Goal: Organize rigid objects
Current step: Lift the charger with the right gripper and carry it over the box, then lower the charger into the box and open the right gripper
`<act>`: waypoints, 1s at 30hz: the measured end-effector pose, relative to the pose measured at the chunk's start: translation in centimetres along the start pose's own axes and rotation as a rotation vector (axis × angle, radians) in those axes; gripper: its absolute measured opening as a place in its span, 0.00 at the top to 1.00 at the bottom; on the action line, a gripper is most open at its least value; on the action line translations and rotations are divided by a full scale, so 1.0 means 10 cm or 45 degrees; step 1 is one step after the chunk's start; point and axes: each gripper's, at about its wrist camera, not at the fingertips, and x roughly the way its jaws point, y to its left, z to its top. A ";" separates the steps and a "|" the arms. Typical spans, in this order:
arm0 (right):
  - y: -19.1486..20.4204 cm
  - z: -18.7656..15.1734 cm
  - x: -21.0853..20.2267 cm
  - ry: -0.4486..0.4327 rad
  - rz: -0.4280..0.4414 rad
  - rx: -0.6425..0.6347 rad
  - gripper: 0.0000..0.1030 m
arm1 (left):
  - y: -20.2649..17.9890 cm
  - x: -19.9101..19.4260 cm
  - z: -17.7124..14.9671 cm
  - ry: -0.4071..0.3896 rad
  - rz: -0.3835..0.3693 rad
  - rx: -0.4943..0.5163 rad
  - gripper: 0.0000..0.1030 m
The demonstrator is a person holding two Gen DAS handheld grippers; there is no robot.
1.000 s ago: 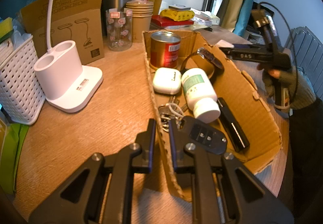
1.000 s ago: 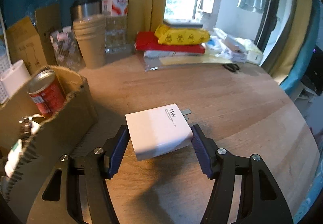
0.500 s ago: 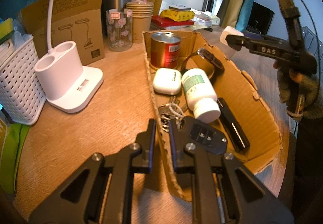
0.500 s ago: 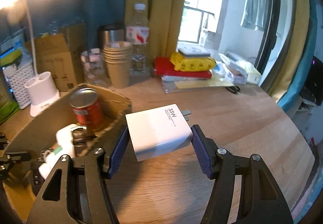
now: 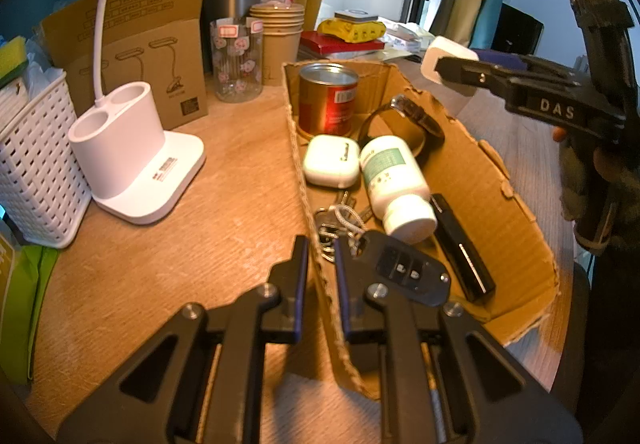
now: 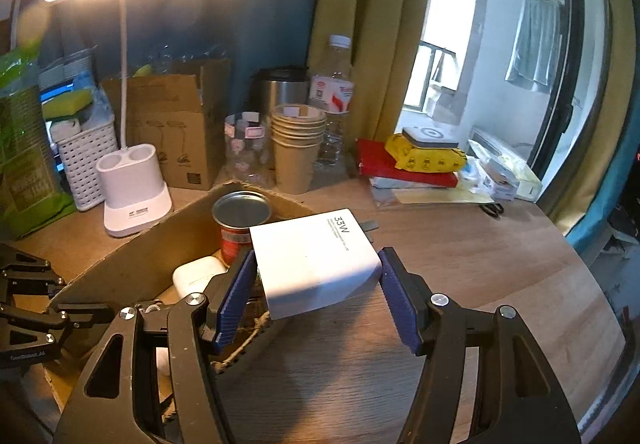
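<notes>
My left gripper [image 5: 320, 244] is shut on the near wall of an open cardboard box [image 5: 516, 200]. Inside the box lie a red can [image 5: 328, 100], a white earbud case [image 5: 331, 160], a white pill bottle [image 5: 394, 184], a watch [image 5: 416, 116], a car key with a key ring [image 5: 404, 268] and a slim black stick [image 5: 460, 244]. My right gripper [image 6: 317, 258] is shut on a white 33W charger [image 6: 308, 240] and holds it in the air over the box's right rim [image 6: 132, 256]. In the left wrist view the charger [image 5: 442, 54] sits above the box's far right corner.
A white lamp base [image 5: 132, 156], a white basket [image 5: 32, 164], a lamp carton [image 5: 140, 44], a glass jar [image 5: 236, 60] and stacked paper cups [image 5: 280, 32] stand left and behind. Books and packets [image 6: 408, 164] and scissors [image 6: 492, 208] lie at the back right. Bare wood [image 6: 500, 284] lies right of the box.
My right gripper has carried the charger up and leftward, from over the bare table to over the box's right rim. The left gripper and the box have not moved.
</notes>
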 end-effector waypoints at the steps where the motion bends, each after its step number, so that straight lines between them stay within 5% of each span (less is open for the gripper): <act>1: 0.01 0.00 0.00 0.000 0.004 -0.003 0.36 | 0.01 0.00 0.00 0.000 0.000 0.000 0.86; 30: 0.65 0.19 -0.10 -0.045 0.141 -0.179 0.40 | 0.00 0.00 0.00 -0.001 0.001 0.002 0.86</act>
